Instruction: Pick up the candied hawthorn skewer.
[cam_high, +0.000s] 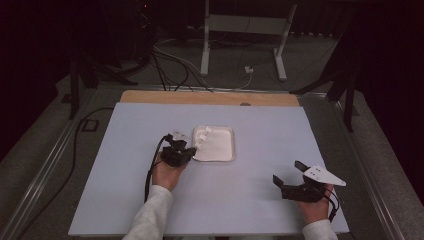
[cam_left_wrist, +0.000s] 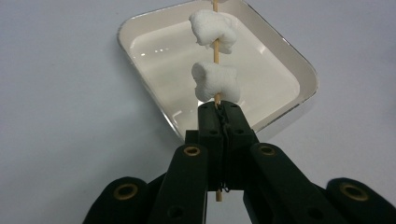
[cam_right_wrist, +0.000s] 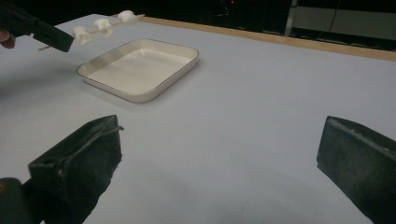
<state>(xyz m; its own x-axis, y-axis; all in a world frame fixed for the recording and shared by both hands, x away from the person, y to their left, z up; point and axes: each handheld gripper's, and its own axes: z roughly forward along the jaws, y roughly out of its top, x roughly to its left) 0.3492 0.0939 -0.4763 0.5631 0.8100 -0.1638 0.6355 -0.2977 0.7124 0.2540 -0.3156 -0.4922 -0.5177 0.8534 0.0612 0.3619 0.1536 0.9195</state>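
— What is recorded for the skewer (cam_left_wrist: 216, 51)?

— A thin wooden skewer with white marshmallows (cam_left_wrist: 215, 81) threaded on it is held above the near left part of a white rectangular tray (cam_left_wrist: 306, 74). In the left gripper view two marshmallows are seen on the stick, one just past the jaw tips and one farther along; in the right gripper view three (cam_right_wrist: 102, 25) are counted. The stick's bare end is seen protruding behind the jaws.

— And the left hand-held gripper (cam_left_wrist: 219, 116)?

— Its jaws are pressed together on the skewer, with the stick clamped between them. In the high view this hand-held gripper (cam_high: 176, 152) is found at the tray's (cam_high: 230, 152) near left corner, gripped by the left hand (cam_high: 167, 172).

— The tray itself?

— It is set near the middle of the pale bench (cam_high: 260, 190), and nothing is seen lying in it.

— The right hand-held gripper (cam_high: 289, 176)?

— It is held at the near right of the bench, well apart from the tray, by the right hand (cam_high: 316, 207). Its jaws are spread wide, and nothing is held between them; bare bench surface (cam_right_wrist: 261, 140) is seen in the gap in the right gripper view.
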